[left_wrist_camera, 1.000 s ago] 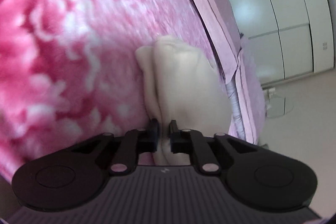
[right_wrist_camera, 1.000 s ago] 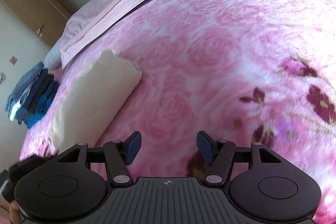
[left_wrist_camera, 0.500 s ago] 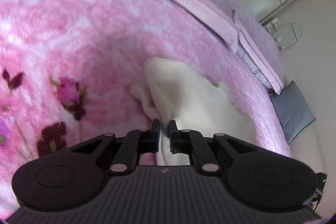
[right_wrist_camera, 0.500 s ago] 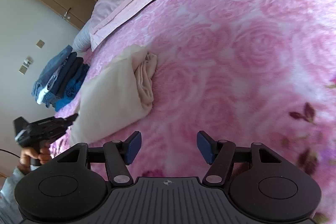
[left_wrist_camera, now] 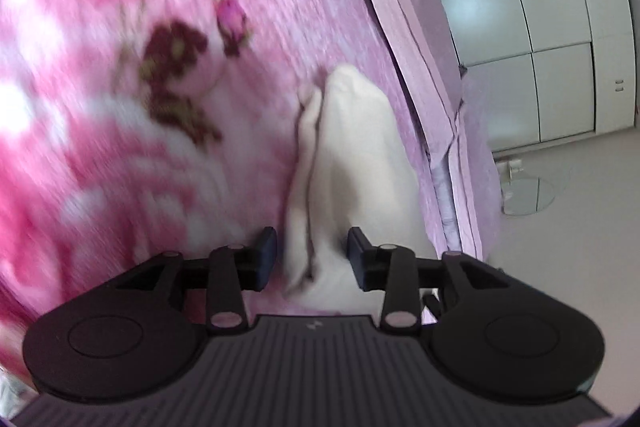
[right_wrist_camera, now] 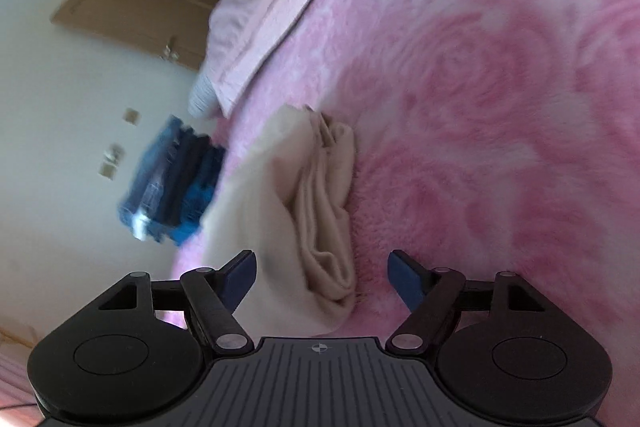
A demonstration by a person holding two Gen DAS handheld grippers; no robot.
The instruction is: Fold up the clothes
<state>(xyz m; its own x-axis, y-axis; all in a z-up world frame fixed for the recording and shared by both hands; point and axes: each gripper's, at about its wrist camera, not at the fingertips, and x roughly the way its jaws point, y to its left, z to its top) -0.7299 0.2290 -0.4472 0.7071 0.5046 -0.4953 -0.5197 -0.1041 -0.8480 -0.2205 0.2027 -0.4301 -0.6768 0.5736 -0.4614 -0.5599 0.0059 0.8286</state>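
A cream folded garment (left_wrist_camera: 352, 147) lies on the pink rose-patterned blanket (left_wrist_camera: 100, 167), close to the bed's edge. My left gripper (left_wrist_camera: 312, 253) straddles its near end. Its jaws are opening, and a gap shows between each blue pad and the cloth. In the right wrist view the same garment (right_wrist_camera: 316, 187) lies with its layered fold edges facing the blanket (right_wrist_camera: 500, 107). My right gripper (right_wrist_camera: 322, 267) is low over the garment's near end. Its jaws are still opening and stand wide, with the cloth between the fingers but untouched.
A stack of folded blue clothes (right_wrist_camera: 176, 187) sits at the bed's edge just beyond the garment. Lilac bedding (right_wrist_camera: 260, 11) lies at the head of the bed, with a wooden door (right_wrist_camera: 132, 7) behind it. A white wardrobe (left_wrist_camera: 540, 27) and bare floor (left_wrist_camera: 560, 267) lie past the bedside.
The left jaws, shut on the cream garment before, have parted and let it go. The right gripper has swung down and in towards the garment, whose near end now lies between its fingers.
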